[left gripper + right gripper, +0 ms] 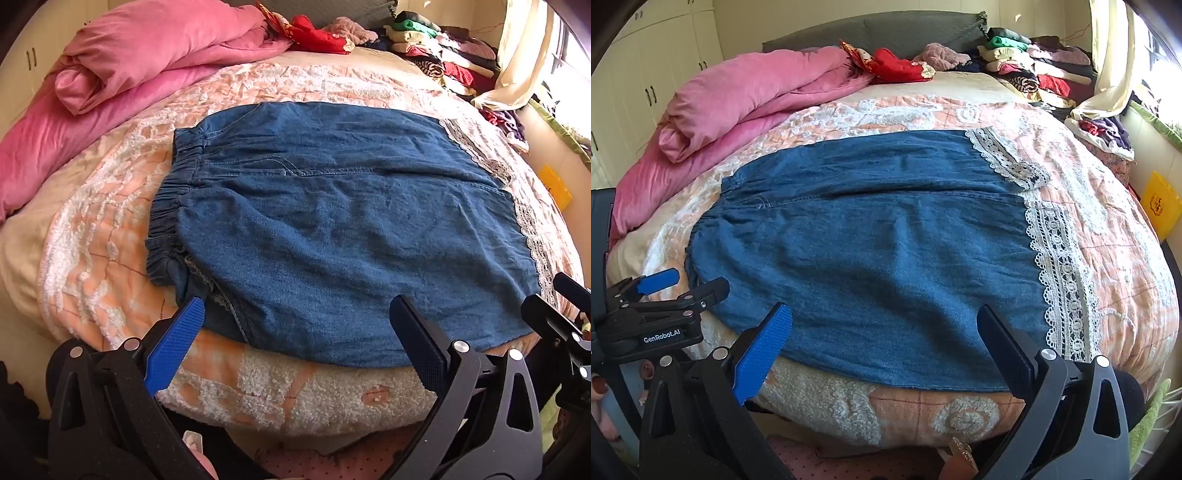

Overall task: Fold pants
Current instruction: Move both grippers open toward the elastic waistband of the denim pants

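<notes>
Blue denim pants (332, 221) lie flat across the bed, elastic waistband (173, 199) at the left, white lace hems (532, 229) at the right. They also show in the right wrist view (871, 251), lace trim (1060, 273) at the right. My left gripper (295, 314) is open and empty, just above the pants' near edge toward the waistband end. My right gripper (886, 321) is open and empty over the near edge toward the lace end. The left gripper also shows at the left of the right wrist view (679, 284).
The pants rest on an orange-and-white patterned bedspread (103, 229). A rolled pink quilt (140, 62) lies at the far left. Piles of folded clothes (436, 51) sit at the far right corner. A yellow bag (1160, 203) stands beside the bed on the right.
</notes>
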Demonstrator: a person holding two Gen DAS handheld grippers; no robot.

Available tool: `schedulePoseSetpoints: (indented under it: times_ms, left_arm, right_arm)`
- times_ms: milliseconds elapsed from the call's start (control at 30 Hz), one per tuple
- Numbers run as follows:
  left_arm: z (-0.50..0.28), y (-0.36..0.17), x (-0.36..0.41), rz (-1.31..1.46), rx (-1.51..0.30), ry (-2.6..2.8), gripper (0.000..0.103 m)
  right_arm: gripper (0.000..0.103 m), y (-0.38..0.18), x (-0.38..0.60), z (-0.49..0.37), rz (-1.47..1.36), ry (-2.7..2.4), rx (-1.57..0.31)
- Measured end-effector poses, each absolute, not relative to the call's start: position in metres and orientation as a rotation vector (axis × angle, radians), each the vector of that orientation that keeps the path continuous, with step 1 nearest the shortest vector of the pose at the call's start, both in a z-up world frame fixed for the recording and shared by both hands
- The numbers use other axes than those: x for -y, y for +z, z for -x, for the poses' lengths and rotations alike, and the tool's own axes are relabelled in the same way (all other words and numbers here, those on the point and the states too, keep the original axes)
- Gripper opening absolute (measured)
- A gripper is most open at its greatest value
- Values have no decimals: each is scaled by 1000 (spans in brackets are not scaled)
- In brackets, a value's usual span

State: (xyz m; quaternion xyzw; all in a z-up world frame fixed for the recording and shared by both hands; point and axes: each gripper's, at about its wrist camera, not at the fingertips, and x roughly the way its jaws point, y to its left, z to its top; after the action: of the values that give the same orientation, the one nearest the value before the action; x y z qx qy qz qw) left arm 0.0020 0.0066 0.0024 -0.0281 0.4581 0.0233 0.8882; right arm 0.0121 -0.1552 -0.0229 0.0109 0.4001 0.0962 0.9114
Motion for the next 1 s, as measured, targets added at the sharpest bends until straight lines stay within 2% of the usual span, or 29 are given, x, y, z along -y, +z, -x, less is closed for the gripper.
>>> schedulePoseSetpoints:
  times_ms: [433, 1000]
  left_arm:
    - [-11, 2, -12, 74, -958, 54, 94]
    - [-58, 8, -52, 100, -957, 127, 94]
  right_arm:
    - [99, -22, 153, -18, -16, 217, -831]
    - [99, 3, 128, -87, 69, 288, -815]
